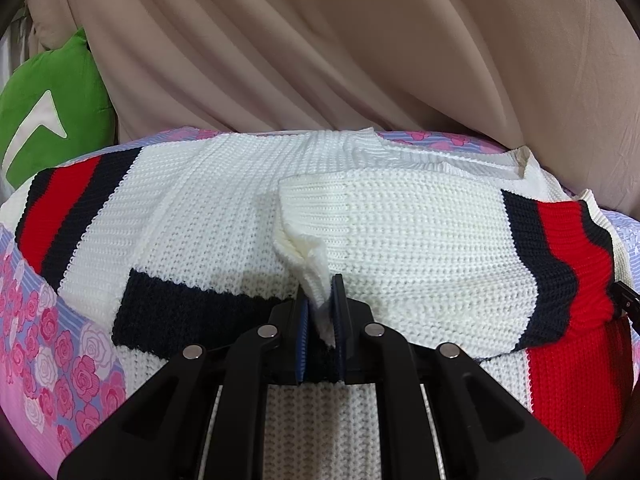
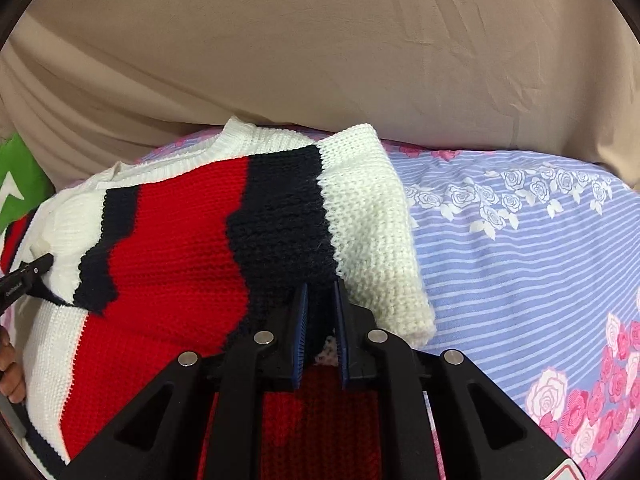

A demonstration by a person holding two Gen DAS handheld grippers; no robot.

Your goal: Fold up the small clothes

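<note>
A bed covered by a rose-printed, blue-striped sheet (image 2: 520,240) fills the scene, with a beige draped cloth (image 1: 320,40) rising behind it and a green cushion (image 1: 52,112) at the far left. In the left wrist view, the left gripper (image 1: 320,304) has its fingers drawn narrow on a pinch of white knit, the cuff end of a sleeve (image 1: 400,232) that has been laid across the body of the sweater (image 1: 200,208). The cuff bunches up between the pads, likely because the sleeve is being carried inward by its end so the rest trails flat. In the right wrist view, the right gripper (image 2: 320,312) is likewise closed narrow, on the navy band where that same sleeve bends at the sweater's right side; holding the bend probably pins the fold line while the other end is placed. Outward from the fingers, the sweater lies spread on the sheet, white with navy and red stripes, collar toward the far side, its other sleeve stretched out to the left and not yet folded. The bare sheet lies to the right of the garment. My judgement is that the fold is early: one sleeve is in, the other and the body remain.
</note>
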